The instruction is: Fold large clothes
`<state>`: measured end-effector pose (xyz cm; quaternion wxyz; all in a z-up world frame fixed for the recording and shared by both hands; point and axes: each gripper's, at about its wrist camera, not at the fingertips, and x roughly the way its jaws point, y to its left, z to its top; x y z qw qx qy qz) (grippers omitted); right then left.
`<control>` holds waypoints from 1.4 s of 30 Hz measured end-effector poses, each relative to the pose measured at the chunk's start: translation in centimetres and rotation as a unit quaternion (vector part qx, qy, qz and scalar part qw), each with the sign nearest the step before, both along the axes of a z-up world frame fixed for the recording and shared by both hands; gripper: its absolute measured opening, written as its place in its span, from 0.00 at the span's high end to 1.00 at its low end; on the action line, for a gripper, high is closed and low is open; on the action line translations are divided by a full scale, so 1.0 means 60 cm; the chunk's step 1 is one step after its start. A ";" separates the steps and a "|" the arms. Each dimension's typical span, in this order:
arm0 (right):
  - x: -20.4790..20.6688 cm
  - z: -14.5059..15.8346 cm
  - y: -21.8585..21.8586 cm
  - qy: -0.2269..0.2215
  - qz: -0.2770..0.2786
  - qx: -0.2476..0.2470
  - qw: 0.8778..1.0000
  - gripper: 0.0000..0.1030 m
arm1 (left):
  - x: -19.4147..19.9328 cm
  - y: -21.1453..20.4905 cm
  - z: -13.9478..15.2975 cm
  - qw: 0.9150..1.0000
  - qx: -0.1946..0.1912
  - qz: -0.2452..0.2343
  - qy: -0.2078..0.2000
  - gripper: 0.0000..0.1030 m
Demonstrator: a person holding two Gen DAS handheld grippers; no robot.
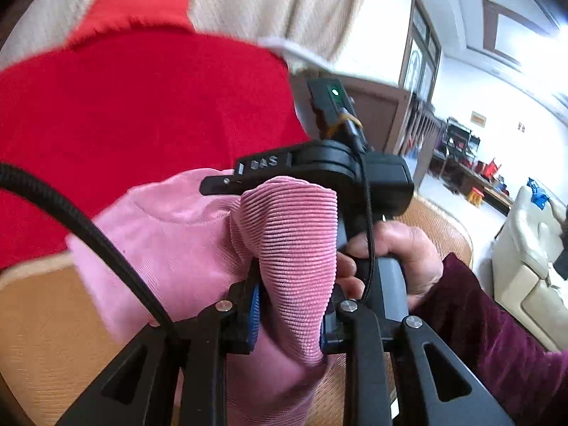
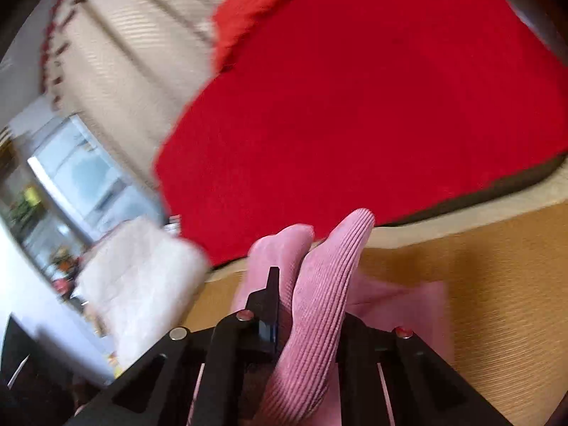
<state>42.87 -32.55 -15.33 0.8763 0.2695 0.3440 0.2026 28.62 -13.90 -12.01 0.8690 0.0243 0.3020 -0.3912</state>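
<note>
Left wrist view shows my left hand-held gripper (image 1: 289,310) closed on a ribbed band of the pink garment (image 1: 170,248), which trails left of the jaws over the woven mat (image 1: 46,319), just short of the red cloth (image 1: 142,106). My right hand-held gripper (image 2: 305,301) is clamped narrow on another ribbed bunch, just right of the left one. Both grips sit close together on the near side of the red cloth, the garment's length running left from them. I judge the next fold turns on drawing that length along the mat.
</note>
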 end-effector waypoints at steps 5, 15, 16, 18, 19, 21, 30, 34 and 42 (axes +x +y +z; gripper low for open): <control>0.055 -0.147 -0.016 0.117 0.015 -0.045 0.992 0.89 | 0.053 -0.060 -0.114 0.995 0.041 -0.013 0.095 0.71; 0.020 -0.119 -0.045 0.130 -0.001 -0.038 0.991 0.43 | -0.050 0.074 -0.020 0.990 -0.050 -0.081 0.108 0.24; 0.009 -0.110 -0.049 0.121 -0.012 -0.040 0.992 0.37 | -0.057 0.099 -0.007 0.992 -0.053 -0.069 0.093 0.23; -0.026 -0.077 -0.070 0.089 -0.033 -0.029 0.995 0.37 | -0.054 0.131 0.011 0.996 -0.040 -0.033 0.066 0.20; -0.039 -0.058 -0.076 0.068 -0.034 -0.016 0.997 0.37 | -0.047 0.139 0.013 0.998 -0.024 -0.012 0.061 0.20; -0.077 -0.017 -0.067 0.025 -0.024 -0.017 0.999 0.38 | -0.035 0.142 0.008 0.998 0.004 0.023 0.064 0.20; -0.148 -0.064 0.083 0.079 0.057 -0.179 0.979 0.69 | -0.031 0.083 -0.100 0.984 0.160 0.044 0.059 0.21; -0.176 -0.134 0.085 0.136 0.051 -0.173 0.974 0.70 | -0.056 0.062 -0.158 0.975 0.215 0.028 0.042 0.18; -0.214 -0.179 0.086 0.165 0.031 -0.124 0.978 0.70 | -0.037 0.085 -0.186 0.976 0.210 0.003 0.052 0.09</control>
